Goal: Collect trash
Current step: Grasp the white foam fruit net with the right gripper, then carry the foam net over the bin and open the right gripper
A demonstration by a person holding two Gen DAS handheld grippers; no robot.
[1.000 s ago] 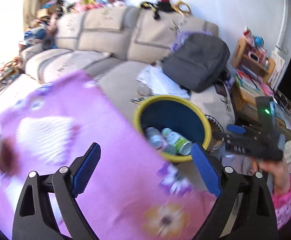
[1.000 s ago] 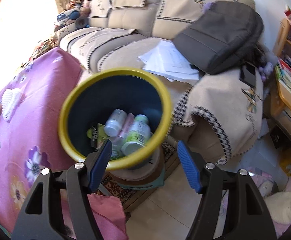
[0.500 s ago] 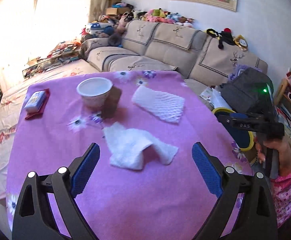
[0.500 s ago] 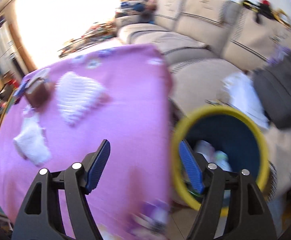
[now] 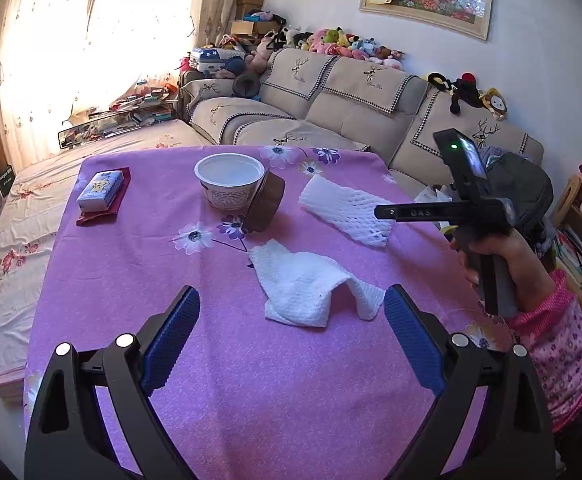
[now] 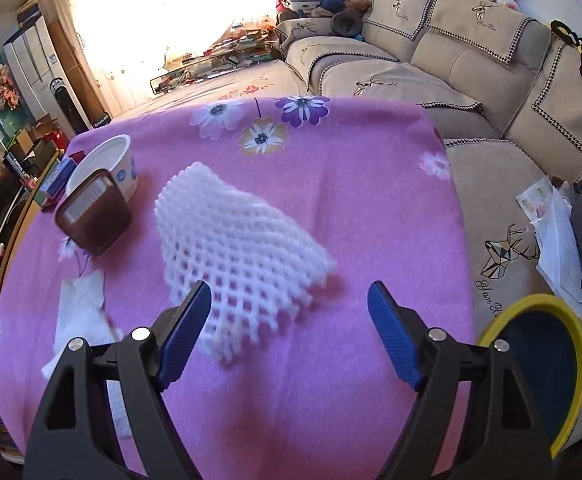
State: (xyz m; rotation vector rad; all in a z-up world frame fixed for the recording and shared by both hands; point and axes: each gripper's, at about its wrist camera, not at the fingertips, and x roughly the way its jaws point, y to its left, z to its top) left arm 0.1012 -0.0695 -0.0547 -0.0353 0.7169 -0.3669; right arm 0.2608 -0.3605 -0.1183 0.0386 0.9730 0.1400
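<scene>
Right wrist view: our right tool, fingers apart and empty, hovers above the white foam net near the desk's right edge. We judge a pickup next: lower, straddle, close, carry to the bin. Our left tool is also spread, empty.

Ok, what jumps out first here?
The bright purple flowered tablecloth fills both views. A white foam mesh sleeve lies just ahead of the open right gripper, a crumpled white paper towel before the open left gripper. The yellow-rimmed blue bin sits off the table's right edge.
</scene>
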